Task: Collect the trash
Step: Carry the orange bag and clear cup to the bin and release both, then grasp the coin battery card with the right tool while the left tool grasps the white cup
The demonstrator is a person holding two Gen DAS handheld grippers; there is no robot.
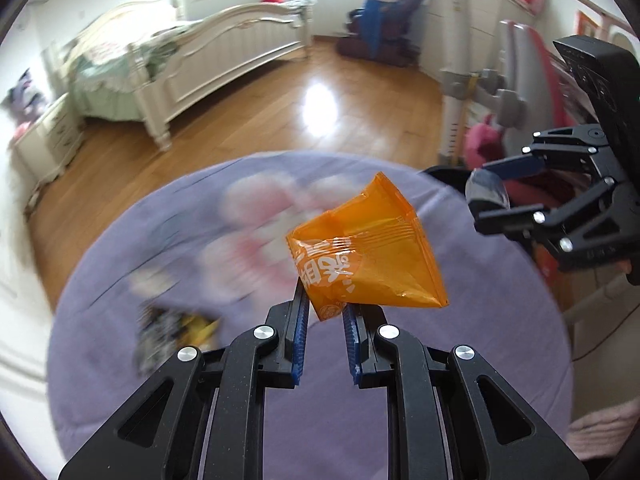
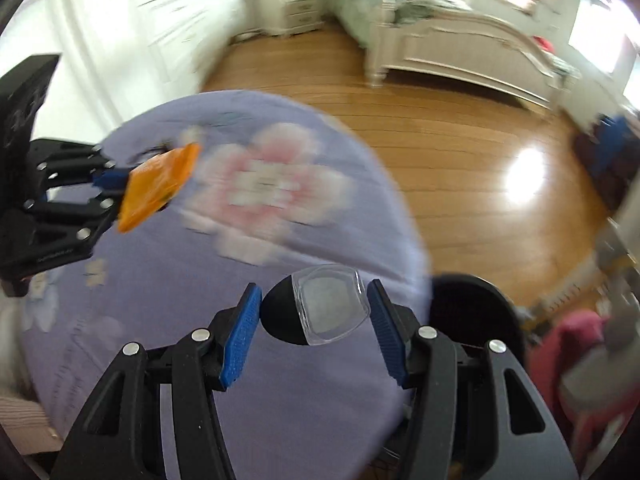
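An orange snack wrapper (image 1: 360, 248) is being pinched by one lower corner in the left tongs (image 1: 325, 334), clenched on it above the bench (image 1: 120, 280) draped in a lilac floral cloth. A clear plastic cup (image 2: 329, 306) is being gripped between the pads of the right tongs (image 2: 316, 332), near a black bin (image 2: 480, 304) beside the bench. Both are judged light; the wrapper is floppy and slippery, the cup thin and crushable. A dark blurred wrapper (image 1: 168, 332) is lying on the cloth.
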